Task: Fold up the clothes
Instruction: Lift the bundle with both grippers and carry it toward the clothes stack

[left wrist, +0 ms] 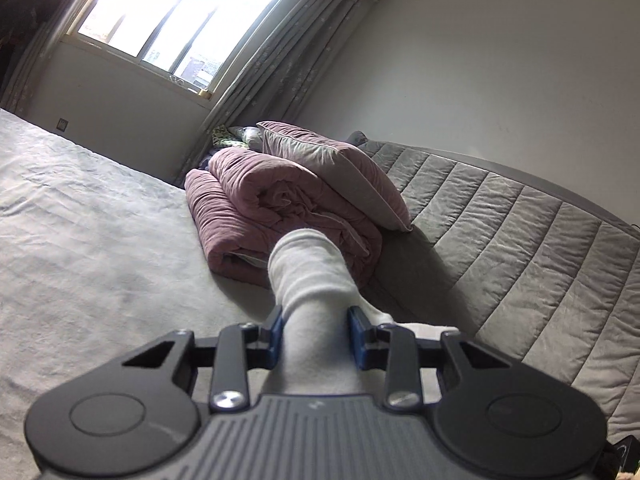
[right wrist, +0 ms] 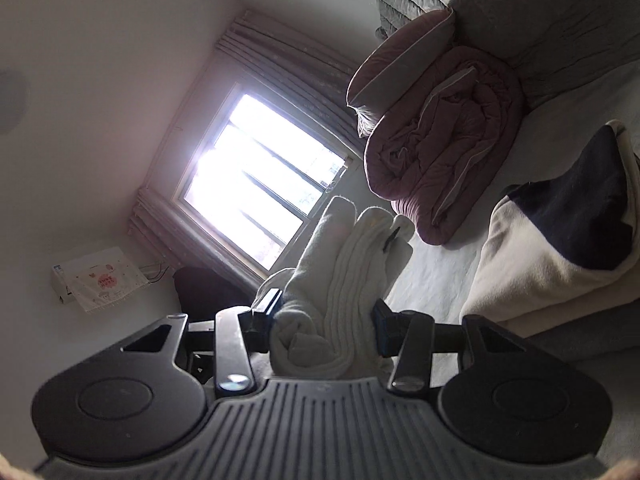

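In the left wrist view, my left gripper [left wrist: 316, 336] is shut on a white sock [left wrist: 308, 276] that sticks forward between the blue pads, above the grey bed [left wrist: 100, 240]. In the right wrist view, tilted sideways, my right gripper [right wrist: 324, 324] is shut on bunched white socks [right wrist: 344, 264], held up off the bed [right wrist: 436, 280]. Whether both grippers hold the same sock I cannot tell.
A folded mauve duvet [left wrist: 256, 216] with a pillow [left wrist: 328, 168] on top lies against the grey quilted headboard [left wrist: 520, 232]. A folded cream and black garment [right wrist: 560, 240] lies on the bed at the right. A bright window [left wrist: 180, 20] with curtains is behind.
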`<state>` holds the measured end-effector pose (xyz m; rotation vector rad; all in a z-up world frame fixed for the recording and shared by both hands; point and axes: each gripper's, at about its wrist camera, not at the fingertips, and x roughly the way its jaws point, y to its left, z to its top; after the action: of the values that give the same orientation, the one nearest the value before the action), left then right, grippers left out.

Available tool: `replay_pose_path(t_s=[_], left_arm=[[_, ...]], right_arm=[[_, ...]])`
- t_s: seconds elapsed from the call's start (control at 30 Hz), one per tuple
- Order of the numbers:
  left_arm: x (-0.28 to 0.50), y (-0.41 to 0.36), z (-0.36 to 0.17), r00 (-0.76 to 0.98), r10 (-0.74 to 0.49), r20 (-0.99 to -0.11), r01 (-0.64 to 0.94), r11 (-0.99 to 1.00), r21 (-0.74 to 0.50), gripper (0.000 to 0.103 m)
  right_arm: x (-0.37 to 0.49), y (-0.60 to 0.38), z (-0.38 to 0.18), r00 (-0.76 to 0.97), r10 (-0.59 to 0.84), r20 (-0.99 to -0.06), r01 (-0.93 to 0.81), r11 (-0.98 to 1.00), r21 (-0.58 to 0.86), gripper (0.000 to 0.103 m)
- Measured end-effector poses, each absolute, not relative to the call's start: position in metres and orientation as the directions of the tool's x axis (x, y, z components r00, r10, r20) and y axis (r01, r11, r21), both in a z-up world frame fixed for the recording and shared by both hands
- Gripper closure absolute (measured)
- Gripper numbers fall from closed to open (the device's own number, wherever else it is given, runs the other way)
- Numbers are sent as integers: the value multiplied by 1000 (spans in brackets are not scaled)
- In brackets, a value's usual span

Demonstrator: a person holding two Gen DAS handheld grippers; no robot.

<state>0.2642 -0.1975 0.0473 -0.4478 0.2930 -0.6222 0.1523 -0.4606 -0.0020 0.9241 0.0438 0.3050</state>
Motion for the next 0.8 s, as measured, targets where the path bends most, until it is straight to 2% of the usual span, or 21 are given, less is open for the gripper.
replay_pose_path(t_s=[0.17, 0.4, 0.7, 0.8], left_arm=[[287, -254, 48, 685, -724, -88, 593, 623, -511, 70], [309, -308, 33, 601, -794, -93, 660, 558, -504, 70], [353, -350, -16, 607, -771, -191, 633, 615, -470, 66], [358, -358, -30, 635, -735, -237, 608, 665, -434, 59]], right_arm=[[145, -495, -1, 978, 153, 143, -207, 600, 773, 54], [145, -527, -17, 993, 28, 119, -111, 610, 785, 54], [159, -529, -45, 998, -65, 13, 32, 642, 766, 54], [162, -525, -48, 995, -101, -14, 80, 696, 714, 50]])
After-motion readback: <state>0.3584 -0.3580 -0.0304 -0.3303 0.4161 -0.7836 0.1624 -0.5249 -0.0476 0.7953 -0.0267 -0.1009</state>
